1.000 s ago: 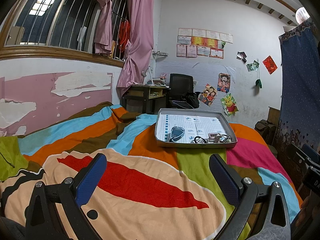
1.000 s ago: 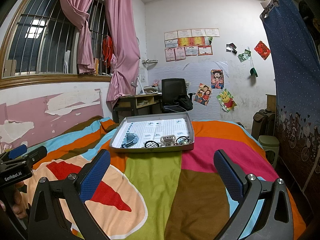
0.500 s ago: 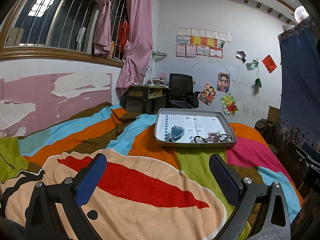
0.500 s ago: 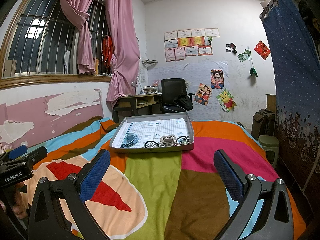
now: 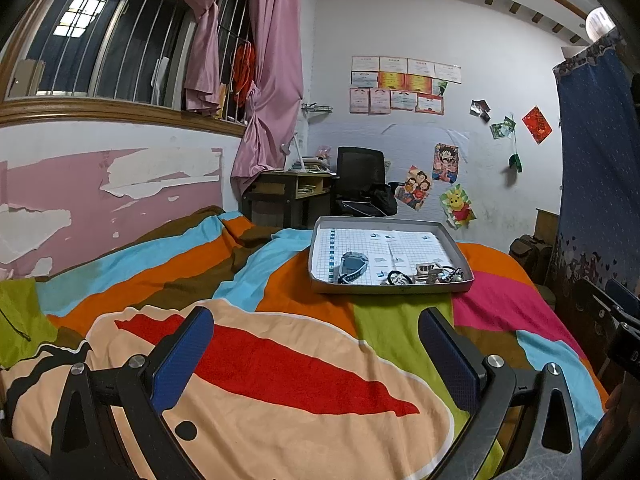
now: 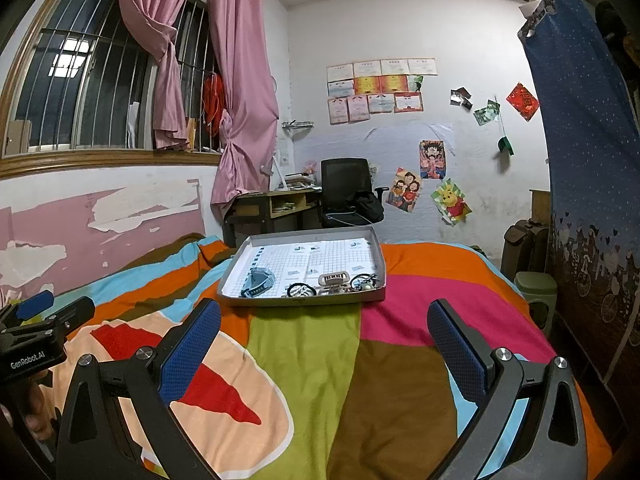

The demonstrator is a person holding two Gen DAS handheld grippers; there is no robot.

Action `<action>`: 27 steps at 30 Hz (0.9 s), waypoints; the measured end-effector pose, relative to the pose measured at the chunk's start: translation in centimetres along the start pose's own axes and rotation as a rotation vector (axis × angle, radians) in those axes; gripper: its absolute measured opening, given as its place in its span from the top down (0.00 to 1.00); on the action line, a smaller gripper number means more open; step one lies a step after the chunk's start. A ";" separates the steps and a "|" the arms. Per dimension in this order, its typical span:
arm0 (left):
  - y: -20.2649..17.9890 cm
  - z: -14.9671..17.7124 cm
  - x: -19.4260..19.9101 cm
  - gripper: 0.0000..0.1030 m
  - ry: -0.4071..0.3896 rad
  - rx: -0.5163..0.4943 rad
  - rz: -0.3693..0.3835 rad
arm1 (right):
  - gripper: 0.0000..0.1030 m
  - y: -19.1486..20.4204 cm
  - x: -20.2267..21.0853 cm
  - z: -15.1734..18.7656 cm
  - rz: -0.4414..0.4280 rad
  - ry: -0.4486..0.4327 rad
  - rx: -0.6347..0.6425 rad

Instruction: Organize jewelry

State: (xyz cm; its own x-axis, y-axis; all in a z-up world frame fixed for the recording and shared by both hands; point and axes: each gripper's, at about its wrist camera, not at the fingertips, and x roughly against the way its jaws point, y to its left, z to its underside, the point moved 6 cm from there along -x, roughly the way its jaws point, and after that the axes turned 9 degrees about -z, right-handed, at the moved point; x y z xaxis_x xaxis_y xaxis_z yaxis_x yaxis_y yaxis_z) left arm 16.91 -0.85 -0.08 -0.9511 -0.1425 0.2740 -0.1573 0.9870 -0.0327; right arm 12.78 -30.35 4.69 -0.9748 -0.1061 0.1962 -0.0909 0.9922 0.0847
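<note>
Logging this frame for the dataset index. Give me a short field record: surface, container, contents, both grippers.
surface: bed with striped multicolour blanket
container: shallow grey tray lying on the blanket, grid paper inside
contents: blue-grey watch, black bracelet, beige hair clip, dark beaded piece, all along the near edge
left gripper: jaws wide apart, empty, short of the tray
right gripper: jaws wide apart, empty, short of the tray

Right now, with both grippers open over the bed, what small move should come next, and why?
Probably ease the right gripper forward toward the tray. Both it and the left gripper are open, empty and well short of it, while the jewelry lies bunched along the tray's near edge.
</note>
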 end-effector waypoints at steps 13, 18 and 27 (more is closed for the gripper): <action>0.4 0.3 0.0 0.00 0.022 0.003 -0.033 | 0.01 0.0 0.0 0.1 0.000 -0.001 -0.001; 0.5 0.5 0.1 0.00 0.011 -0.013 -0.045 | 0.01 -0.1 0.0 0.1 0.000 -0.001 0.001; 0.3 0.3 -0.1 0.00 0.024 -0.036 -0.044 | 0.01 0.3 0.0 -0.3 0.010 -0.007 0.020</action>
State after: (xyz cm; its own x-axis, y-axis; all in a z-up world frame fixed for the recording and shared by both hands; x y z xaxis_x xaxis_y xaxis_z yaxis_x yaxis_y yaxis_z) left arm 16.84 -0.56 -0.37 -0.9369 -0.1841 0.2972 -0.1884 0.9820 0.0144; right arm 12.76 -30.06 5.01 -0.9770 -0.0961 0.1905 -0.0855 0.9943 0.0632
